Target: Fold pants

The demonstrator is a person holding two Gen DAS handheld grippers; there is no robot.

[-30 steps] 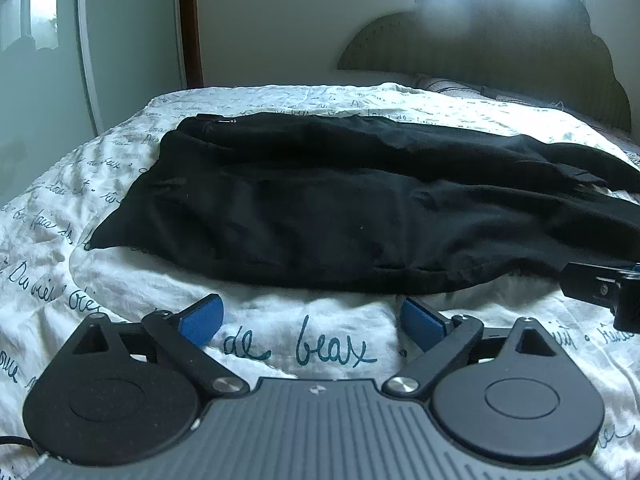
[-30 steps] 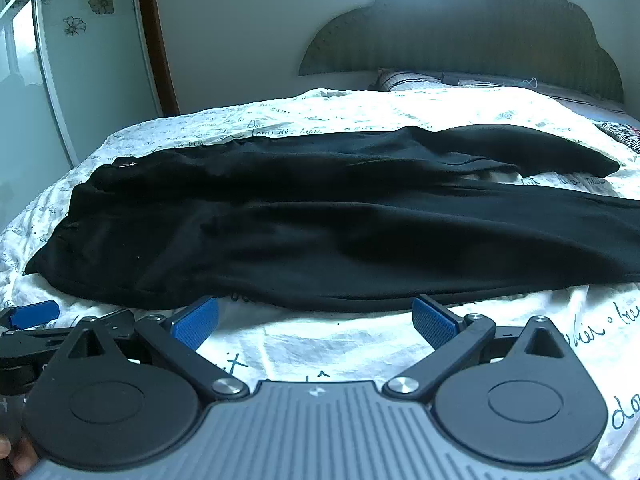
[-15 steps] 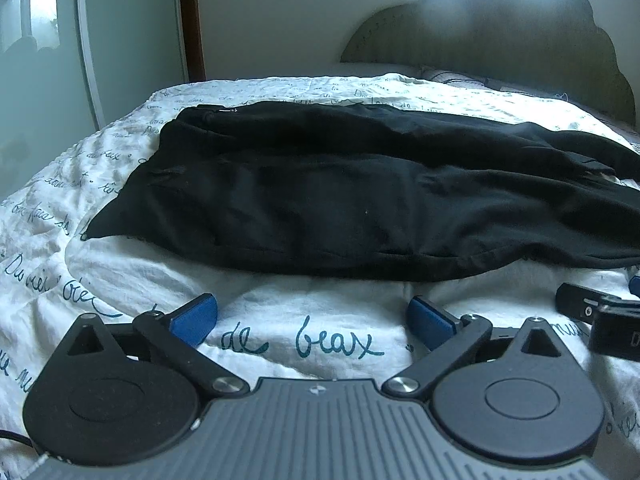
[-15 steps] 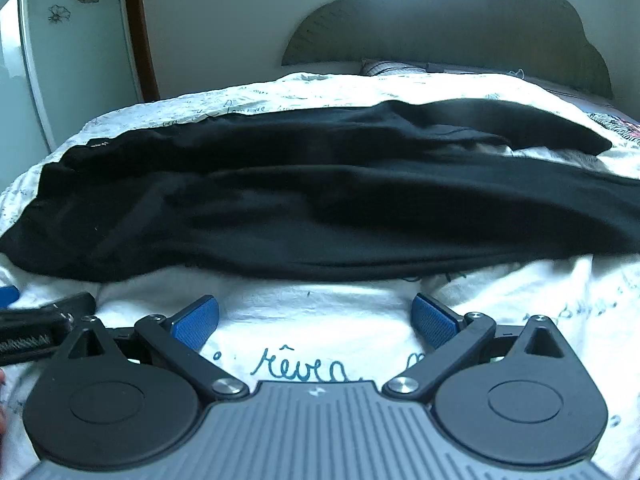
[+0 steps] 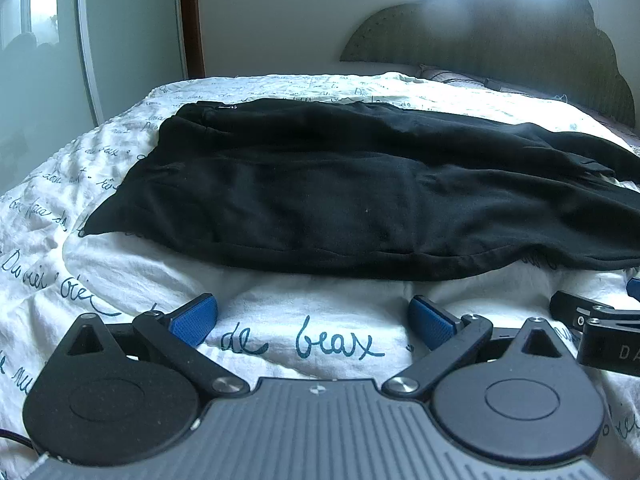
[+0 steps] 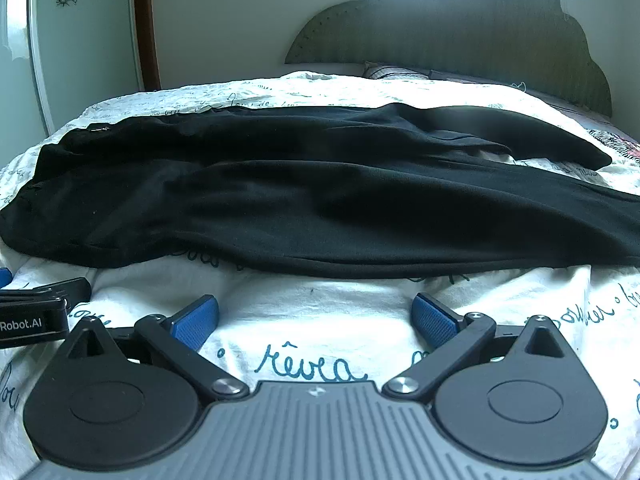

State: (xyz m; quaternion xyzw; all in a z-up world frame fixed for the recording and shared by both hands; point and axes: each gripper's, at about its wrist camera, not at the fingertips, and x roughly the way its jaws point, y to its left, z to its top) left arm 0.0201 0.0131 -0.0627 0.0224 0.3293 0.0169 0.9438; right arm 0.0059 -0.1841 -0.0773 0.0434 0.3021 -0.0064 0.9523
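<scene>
Two black grippers are in your hands, both low over the bed and both with the jaws spread wide, holding nothing. Your left gripper (image 5: 313, 316) has two blue ribbed pads (image 5: 194, 317) on black jointed links, and between them you see only the white quilted bedspread with dark teal handwriting print (image 5: 340, 340). Your right gripper (image 6: 315, 316) looks the same, with its blue textured pads (image 6: 434, 317) apart over the same soft, wrinkled cover (image 6: 312, 360). Each tool shows at the edge of the other's view, so they are side by side, near but not touching.

The black soft-fabric pants (image 5: 360, 200) lie flat across the bedspread, just beyond the fingertips of both grippers and not touched by them. The waist end is toward your left, where the cloth is wider and has a pointed corner; the legs run to your right. In the right wrist view the pants (image 6: 320, 200) show one leg lying partly over the other, with long smooth folds and a rolled near hem. The cloth is matte and a little creased.

Behind the bed stands a grey-green padded headboard with a scalloped, cloud-like top (image 6: 460, 28)
</scene>
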